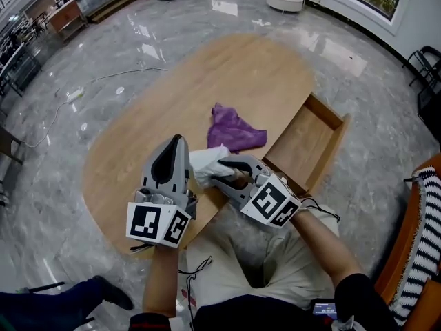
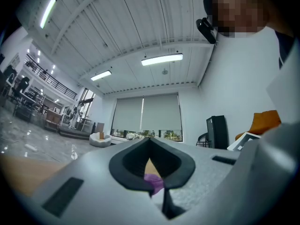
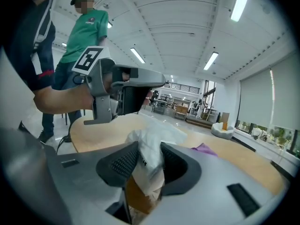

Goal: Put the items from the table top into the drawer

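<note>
1. Right gripper (image 3: 150,156) pinches the white bag (image 3: 151,137). Both pads press on its crumpled film, and a brownish part hangs below the jaws.
2. Left gripper (image 1: 177,141) has its jaws pressed together at the tips and holds nothing. It sits just left of the bag.
3. The bag is at the near edge of the table (image 1: 241,74), between the two grippers. Can't tell whether it is lifted or resting.
4. Handling, judged: the bag is light, soft, crinkly and slick. A thin fold may slip or tear, so bunch several layers or grip lower, nearer the contents.
5. A purple cloth (image 1: 233,131) lies in a heap mid-table, just beyond the bag. It looks limp and light; take it by a raised fold.
6. The drawer (image 1: 303,147) is open at the table's right side, near the right gripper, with nothing seen in it. The way there looks free, with only the drawer's near wall to clear.
7. The left gripper is close enough to snag the bag. A bystander (image 3: 89,32) stands well apart.
</note>
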### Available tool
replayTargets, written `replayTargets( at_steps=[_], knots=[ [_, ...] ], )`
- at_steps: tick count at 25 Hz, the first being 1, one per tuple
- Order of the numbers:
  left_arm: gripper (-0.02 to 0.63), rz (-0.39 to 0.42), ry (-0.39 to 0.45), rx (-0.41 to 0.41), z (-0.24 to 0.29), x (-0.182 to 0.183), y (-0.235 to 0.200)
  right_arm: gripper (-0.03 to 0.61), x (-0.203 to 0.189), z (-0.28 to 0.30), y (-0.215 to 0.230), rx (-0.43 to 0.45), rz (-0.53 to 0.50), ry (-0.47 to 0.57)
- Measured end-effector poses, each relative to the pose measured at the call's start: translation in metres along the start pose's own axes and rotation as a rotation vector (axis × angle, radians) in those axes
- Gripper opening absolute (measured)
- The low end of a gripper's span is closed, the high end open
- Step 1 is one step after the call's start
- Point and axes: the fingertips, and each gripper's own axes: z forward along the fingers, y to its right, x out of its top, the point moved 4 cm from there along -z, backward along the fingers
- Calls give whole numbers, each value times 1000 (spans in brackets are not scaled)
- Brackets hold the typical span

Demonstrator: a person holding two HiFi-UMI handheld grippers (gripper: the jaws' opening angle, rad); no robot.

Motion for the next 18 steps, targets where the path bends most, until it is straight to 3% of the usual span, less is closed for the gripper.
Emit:
replayTargets(
  at_steps=[8,18],
  knots=[
    [3,0,-1,-15,8,-4,7,155,5,-24,24,-73,0,37],
    [3,-5,-11,-63,30,-11,30,155,-9,-73,81,-243,46,37]
  ],
)
